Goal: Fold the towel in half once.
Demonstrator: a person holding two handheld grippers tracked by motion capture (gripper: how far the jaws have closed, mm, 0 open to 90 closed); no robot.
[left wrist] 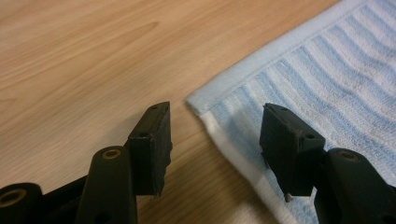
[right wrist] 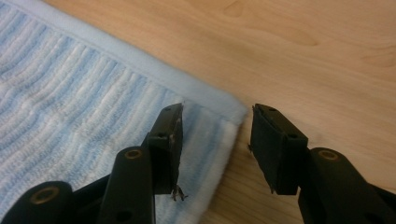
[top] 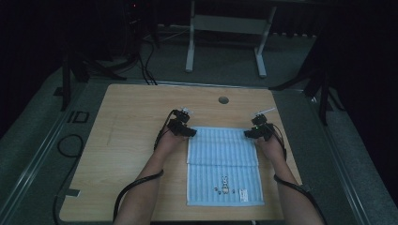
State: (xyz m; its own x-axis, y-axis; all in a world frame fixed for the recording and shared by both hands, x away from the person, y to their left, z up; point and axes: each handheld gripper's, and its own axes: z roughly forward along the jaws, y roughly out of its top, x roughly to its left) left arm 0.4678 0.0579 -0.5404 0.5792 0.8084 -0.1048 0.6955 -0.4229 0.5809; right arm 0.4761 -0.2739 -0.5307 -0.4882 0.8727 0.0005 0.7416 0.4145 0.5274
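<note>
Both forearms are reaching forward from the near edge, roughly parallel, wrists angling slightly inward. Left hand (top: 168,140) is gripping the left tongs (top: 191,133), tips pointing toward the right hand. Right hand (top: 271,146) is gripping the right tongs (top: 248,134), tips pointing back toward the left. Both pairs are standing parted, jaws well apart with a clear gap, pads pressing on nothing. Both are tilting down, tips low. Cables are trailing back along each forearm.
</note>
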